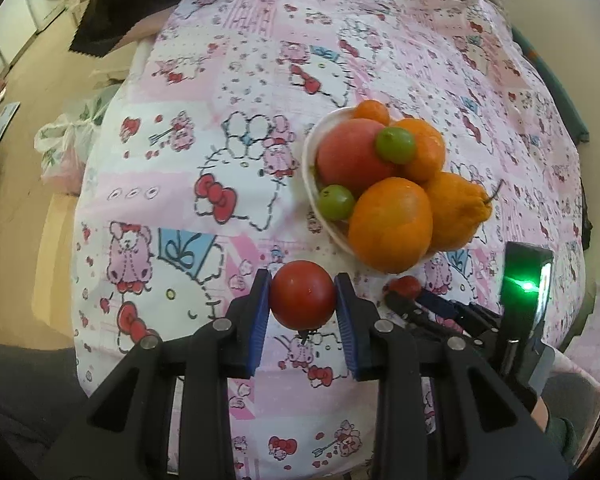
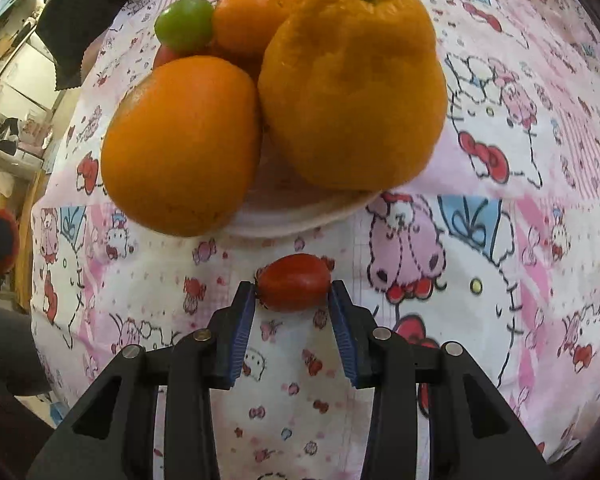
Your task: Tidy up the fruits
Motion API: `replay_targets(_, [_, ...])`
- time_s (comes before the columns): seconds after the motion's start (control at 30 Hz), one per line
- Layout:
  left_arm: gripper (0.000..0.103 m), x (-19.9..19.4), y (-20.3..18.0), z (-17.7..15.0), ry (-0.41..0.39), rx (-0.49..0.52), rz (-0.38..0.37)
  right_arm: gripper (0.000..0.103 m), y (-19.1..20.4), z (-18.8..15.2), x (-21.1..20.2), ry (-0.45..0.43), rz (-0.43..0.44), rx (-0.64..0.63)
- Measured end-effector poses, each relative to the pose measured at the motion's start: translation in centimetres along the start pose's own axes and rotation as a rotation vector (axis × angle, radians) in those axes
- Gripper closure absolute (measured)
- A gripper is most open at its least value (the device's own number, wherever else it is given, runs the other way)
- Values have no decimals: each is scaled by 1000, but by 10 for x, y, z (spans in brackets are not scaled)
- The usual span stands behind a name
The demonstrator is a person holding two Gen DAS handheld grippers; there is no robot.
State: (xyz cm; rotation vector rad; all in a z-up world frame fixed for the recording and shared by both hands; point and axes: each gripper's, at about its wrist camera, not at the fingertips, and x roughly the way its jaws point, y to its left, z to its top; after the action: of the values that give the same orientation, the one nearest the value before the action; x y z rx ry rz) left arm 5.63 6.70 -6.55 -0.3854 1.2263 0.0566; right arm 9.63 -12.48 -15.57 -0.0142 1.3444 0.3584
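Observation:
My left gripper [image 1: 302,295] is shut on a round red tomato [image 1: 302,294], held above the patterned cloth just in front of the white bowl [image 1: 310,168]. The bowl is heaped with oranges [image 1: 390,224], a bumpy tangerine [image 1: 458,210], a red fruit [image 1: 352,156] and two green fruits [image 1: 395,145]. My right gripper [image 2: 293,290] is shut on a small oblong red tomato [image 2: 294,287], close to the bowl's [image 2: 300,216] near rim. In the right wrist view the orange [image 2: 180,144] and tangerine [image 2: 354,88] loom large. The right gripper also shows in the left wrist view [image 1: 406,290], low right.
A pink and white Hello Kitty cloth [image 1: 228,128] covers the table. A black cloth [image 1: 124,4] lies at the far left edge. Plastic bags [image 1: 70,148] sit on the floor to the left. A wall [image 1: 572,8] runs along the right.

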Motion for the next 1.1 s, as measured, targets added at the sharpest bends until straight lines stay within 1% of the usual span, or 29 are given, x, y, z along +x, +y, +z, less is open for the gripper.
replay_targets(0.1, [75,0,4,0,1,-16,1,66,0,1,-4,-19,21,2])
replay_targets(0.27, [75,-4,-1,0,-8,2,-14,66,7,-10,-18,-39,39,-21])
replay_targets(0.33, [75,-5,-3,0,-6,4,-20,66,6,-12,-31,-78,58,-15])
replay_targets(0.37, [75,-5,-3,-1,-6,3,-22,66,7,-11,-40,-119,63,-20])
replay_targets(0.47, [75,-5,-3,0,-6,4,-21,66,6,-5,-49,-187,43,-37])
replay_targets(0.57, [75,-5,-2,0,-2,5,-13,66,2,6,-34,-158,-15,-56])
replay_targets(0.63, [75,-5,0,0,0,1,-7,66,4,9,-26,-137,-15,-56])
replay_targets(0.73, [75,-3,2,-1,0,-7,-4,66,10,11,-22,-139,-36,-95])
replay_targets(0.9, [75,-1,0,0,3,0,-4,66,4,13,-19,-125,5,-68])
replay_targets(1.1, [75,-2,-4,-1,-1,8,-4,64,2,14,-18,-107,25,-38])
